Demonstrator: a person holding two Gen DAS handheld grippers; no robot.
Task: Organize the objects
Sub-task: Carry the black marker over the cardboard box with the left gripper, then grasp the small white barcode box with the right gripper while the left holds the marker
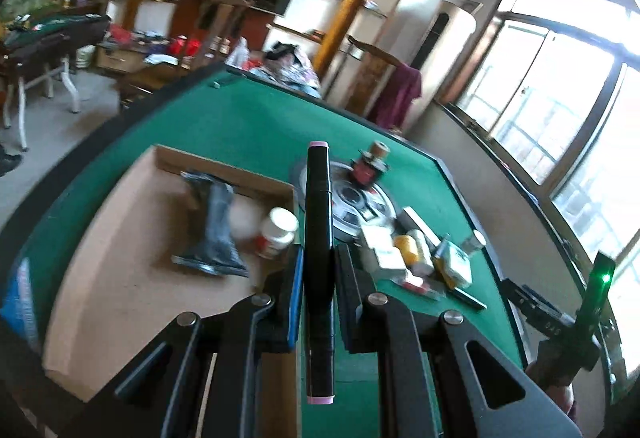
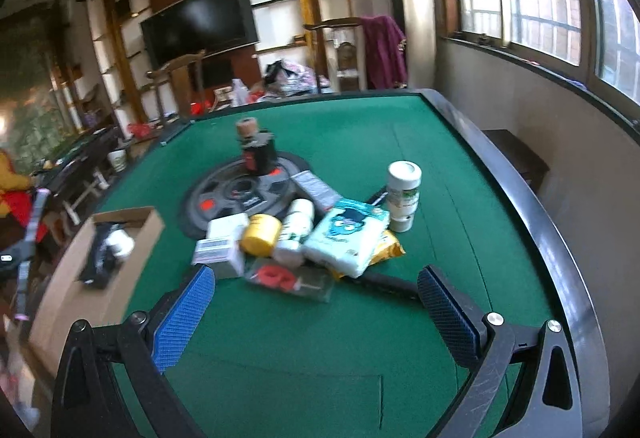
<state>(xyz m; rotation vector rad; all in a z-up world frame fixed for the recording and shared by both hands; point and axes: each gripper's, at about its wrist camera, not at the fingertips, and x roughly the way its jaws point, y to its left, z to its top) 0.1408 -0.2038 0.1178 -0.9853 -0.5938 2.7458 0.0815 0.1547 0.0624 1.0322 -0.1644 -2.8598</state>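
Note:
My left gripper (image 1: 318,262) is shut on a black marker with pink ends (image 1: 318,222), held above the right edge of a cardboard box (image 1: 120,238). The box holds a dark pouch (image 1: 214,226) and a white bottle (image 1: 278,232); it also shows in the right wrist view (image 2: 132,222). My right gripper (image 2: 316,294) is open and empty, just in front of a pile on the green table (image 2: 440,198): a pale blue tissue pack (image 2: 346,234), a yellow roll (image 2: 260,232), white boxes (image 2: 220,246), a clear packet with red parts (image 2: 288,278) and an upright white bottle (image 2: 404,196).
A round grey disc (image 2: 236,194) with a small black and red device (image 2: 258,152) on it lies behind the pile. A black pen (image 2: 384,282) lies by the right fingertip. The table has a raised black rim (image 2: 532,206). Chairs and shelves stand beyond.

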